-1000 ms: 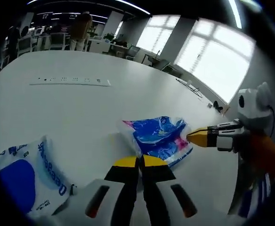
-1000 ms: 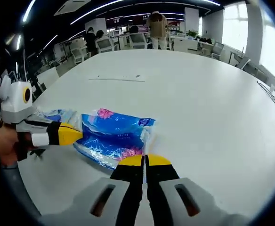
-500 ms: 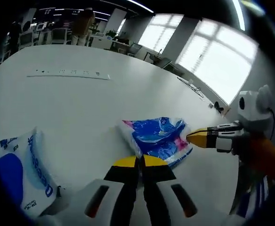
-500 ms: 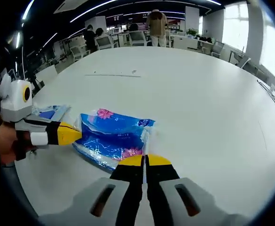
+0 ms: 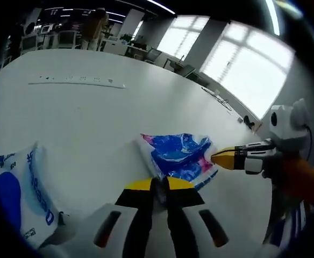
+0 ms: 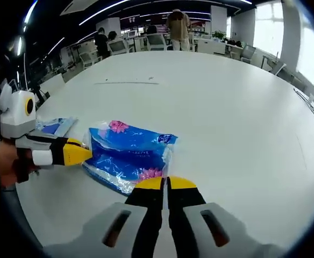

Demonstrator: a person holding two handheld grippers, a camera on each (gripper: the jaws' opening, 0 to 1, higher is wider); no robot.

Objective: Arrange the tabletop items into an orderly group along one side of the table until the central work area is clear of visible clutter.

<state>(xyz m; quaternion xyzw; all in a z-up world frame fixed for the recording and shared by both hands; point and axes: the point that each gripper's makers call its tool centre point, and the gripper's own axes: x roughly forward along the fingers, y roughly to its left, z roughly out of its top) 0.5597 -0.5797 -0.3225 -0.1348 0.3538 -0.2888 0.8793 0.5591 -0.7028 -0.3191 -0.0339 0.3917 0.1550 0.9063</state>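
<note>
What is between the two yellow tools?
The blue tissue pack lies between them. In the right gripper view, the left tool is at one end and the right tool pinches the other.

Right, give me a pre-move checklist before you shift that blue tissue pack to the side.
1. Left gripper closed on the blue tissue pack's near edge: ok, jaws together on the plastic.
2. Right gripper closed on the opposite edge: ok, jaws look shut on the wrap.
3. Pack lifted off the table: cannot tell.
4. Grip firm enough to carry: cannot tell, only thin wrap is pinched.
5. White and blue bag lies apart from the pack: ok.
6. Table around the pack free of obstacles: ok.
</note>
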